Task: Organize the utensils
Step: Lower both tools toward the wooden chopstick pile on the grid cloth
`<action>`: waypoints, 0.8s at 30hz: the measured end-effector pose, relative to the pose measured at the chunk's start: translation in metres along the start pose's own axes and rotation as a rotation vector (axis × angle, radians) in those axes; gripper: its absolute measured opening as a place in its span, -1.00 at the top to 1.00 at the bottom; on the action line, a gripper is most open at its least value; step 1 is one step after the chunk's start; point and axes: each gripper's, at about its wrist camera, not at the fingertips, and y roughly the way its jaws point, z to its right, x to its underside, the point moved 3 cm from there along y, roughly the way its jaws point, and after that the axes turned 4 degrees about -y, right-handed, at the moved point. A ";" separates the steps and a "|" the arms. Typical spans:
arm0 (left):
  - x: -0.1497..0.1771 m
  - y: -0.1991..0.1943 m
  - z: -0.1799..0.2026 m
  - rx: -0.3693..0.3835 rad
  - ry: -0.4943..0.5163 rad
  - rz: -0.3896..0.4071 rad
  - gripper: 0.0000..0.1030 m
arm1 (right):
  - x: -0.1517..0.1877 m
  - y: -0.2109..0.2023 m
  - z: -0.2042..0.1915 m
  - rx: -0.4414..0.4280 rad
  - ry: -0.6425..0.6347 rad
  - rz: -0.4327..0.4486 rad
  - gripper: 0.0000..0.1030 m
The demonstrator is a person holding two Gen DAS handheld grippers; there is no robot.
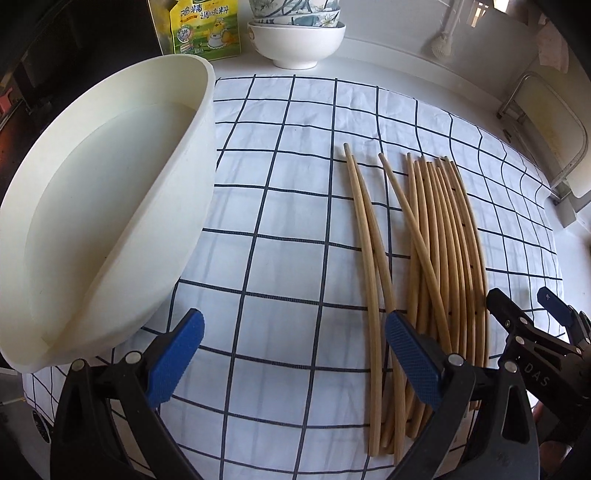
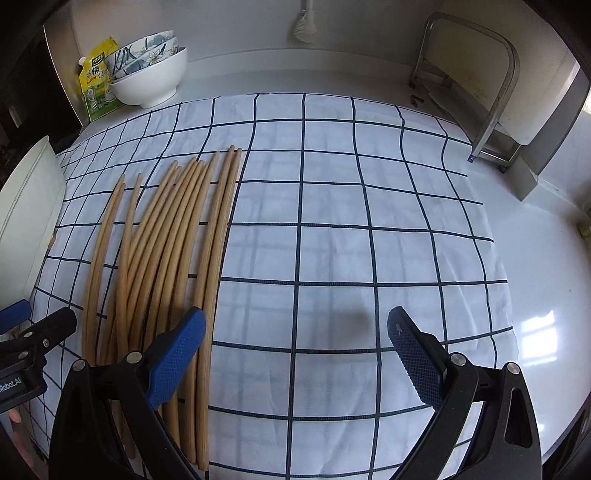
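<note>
Blue-padded, my left claw [image 1: 295, 354] and right claw [image 2: 295, 354] both gape empty above the checked cloth [image 2: 369, 221]. Chopsticks [image 1: 436, 236] lie bundled centre-right in the left view; white tub [image 1: 110, 206] upper left.

Stacked bowls [image 1: 297, 35]; seasoning pouch [image 1: 199, 31]; checked cloth [image 2: 369, 240]; metal rack [image 2: 495, 92]
</note>
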 end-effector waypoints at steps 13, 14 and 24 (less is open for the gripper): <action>0.002 0.008 0.000 -0.005 -0.013 -0.033 -0.88 | 0.000 -0.002 0.001 0.018 -0.026 0.002 -0.83; 0.002 0.008 -0.001 -0.011 -0.010 -0.029 -0.88 | 0.001 -0.003 0.001 0.019 -0.027 0.002 -0.83; 0.006 0.007 0.004 -0.060 0.033 -0.030 -0.88 | 0.004 -0.004 -0.003 0.027 -0.043 0.006 -0.83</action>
